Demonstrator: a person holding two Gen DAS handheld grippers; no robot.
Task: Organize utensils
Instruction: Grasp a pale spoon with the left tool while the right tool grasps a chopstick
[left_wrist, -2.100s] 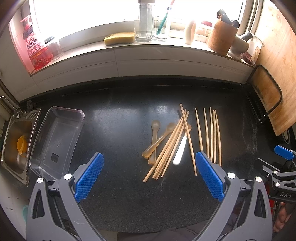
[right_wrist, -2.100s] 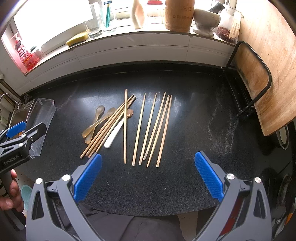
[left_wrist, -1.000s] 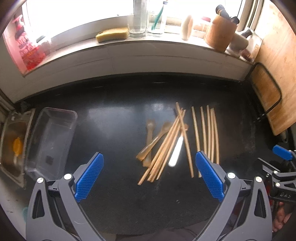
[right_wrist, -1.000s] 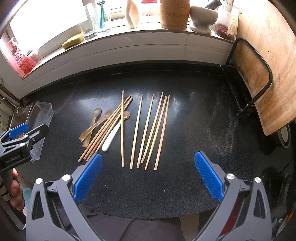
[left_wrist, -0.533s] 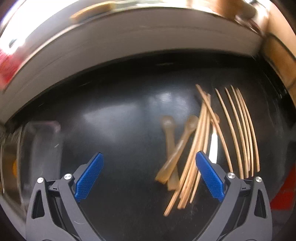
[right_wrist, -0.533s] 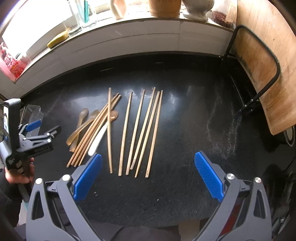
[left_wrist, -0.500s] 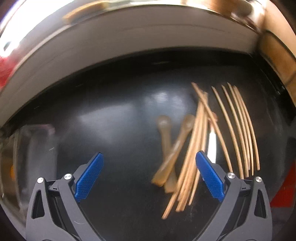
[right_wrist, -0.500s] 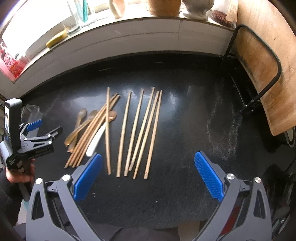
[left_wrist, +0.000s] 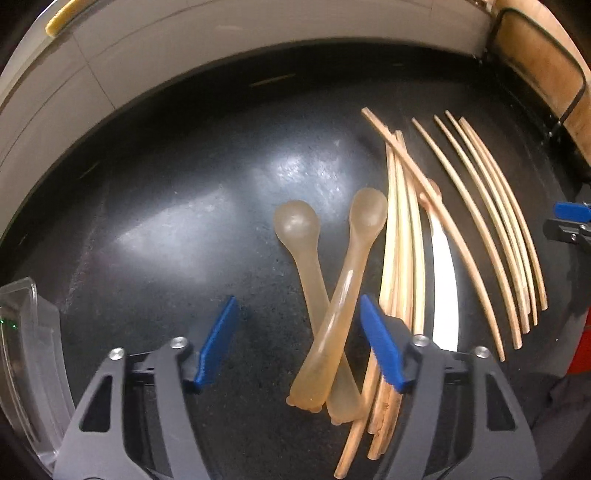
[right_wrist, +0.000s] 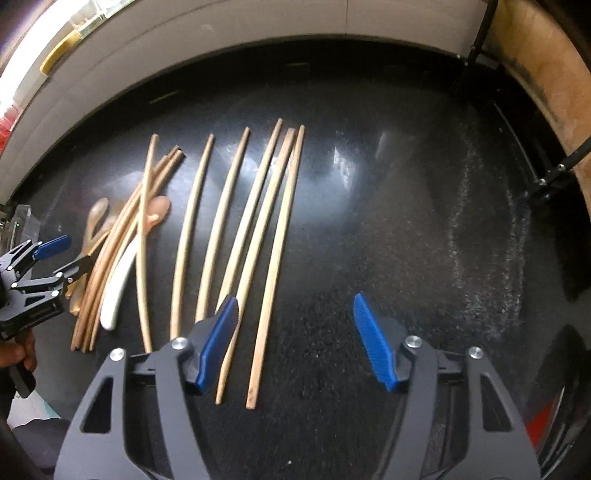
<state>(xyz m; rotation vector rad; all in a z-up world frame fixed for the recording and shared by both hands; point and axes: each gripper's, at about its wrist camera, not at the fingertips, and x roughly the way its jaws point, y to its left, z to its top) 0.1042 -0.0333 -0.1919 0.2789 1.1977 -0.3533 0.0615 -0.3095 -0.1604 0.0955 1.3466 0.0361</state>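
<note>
Two translucent tan spoons (left_wrist: 332, 288) lie crossed on the black counter (left_wrist: 166, 221). My left gripper (left_wrist: 299, 343) is open, low over the counter, with the crossed handles between its blue fingers (left_wrist: 376, 343). A bundle of wooden chopsticks (left_wrist: 399, 240) and a white spoon (left_wrist: 443, 280) lie just right of them. Several separate chopsticks (right_wrist: 236, 229) lie in a row. My right gripper (right_wrist: 295, 339) is open and empty, its left finger (right_wrist: 218, 339) over the near ends of that row. The left gripper also shows in the right wrist view (right_wrist: 48, 266).
A clear plastic container (left_wrist: 26, 362) stands at the counter's left edge. A white tiled ledge (left_wrist: 147, 55) runs along the back. A wooden board in a black wire rack (right_wrist: 546, 92) stands at the right. A yellow sponge (right_wrist: 59, 51) lies on the sill.
Both grippers have dropped forward and down toward the counter. The left one now straddles the crossed spoons. The right one has come close over the separate chopsticks. Both jaws have narrowed.
</note>
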